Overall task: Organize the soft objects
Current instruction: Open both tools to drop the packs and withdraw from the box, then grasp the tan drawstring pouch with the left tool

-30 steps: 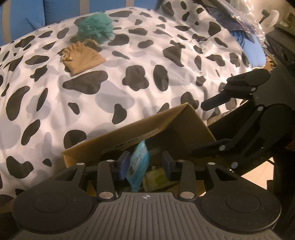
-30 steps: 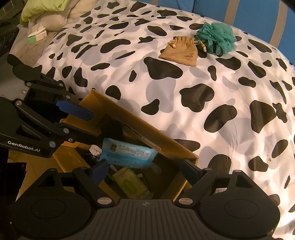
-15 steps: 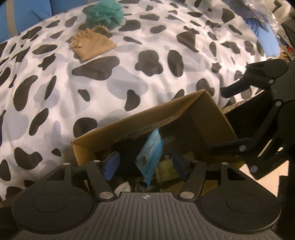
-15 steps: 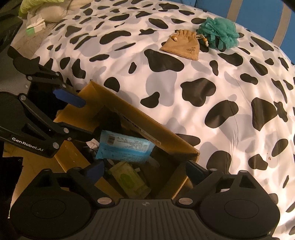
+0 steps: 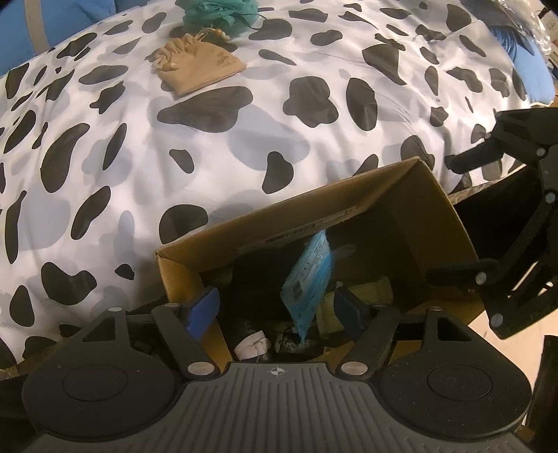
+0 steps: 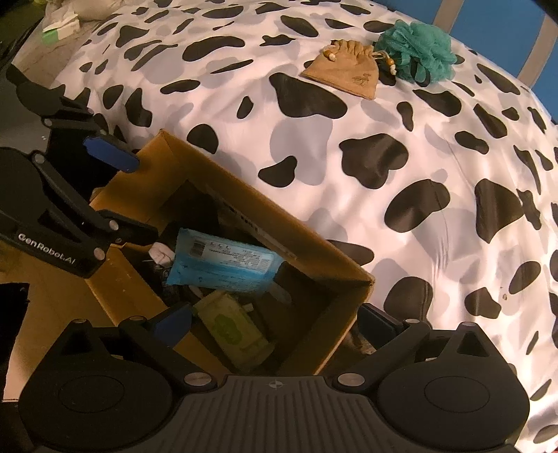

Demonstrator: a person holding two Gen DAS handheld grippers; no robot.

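Observation:
An open cardboard box (image 5: 401, 195) (image 6: 223, 174) stands against the bed's edge. A blue wipes pack (image 5: 307, 278) (image 6: 223, 261) lies loose inside it, over a green pack (image 6: 233, 324) and dark items. My left gripper (image 5: 277, 310) is open and empty above the box. My right gripper (image 6: 275, 320) is open and empty, its jaws straddling the box's near corner. A tan drawstring pouch (image 5: 198, 68) (image 6: 343, 73) and a teal mesh bath pouf (image 5: 219, 12) (image 6: 418, 50) lie on the bed's far side.
The cow-print duvet (image 5: 139, 146) (image 6: 418, 191) covers the bed. Blue bedding and plastic bags (image 5: 526, 59) lie at the right edge. A light pillow and tissue pack (image 6: 59, 28) lie at the far left. A blue striped wall (image 6: 523, 31) stands behind the bed.
My left gripper opened and let go of the blue wipes pack, which now rests in the box. Both grippers have risen a little and drawn back from the box.

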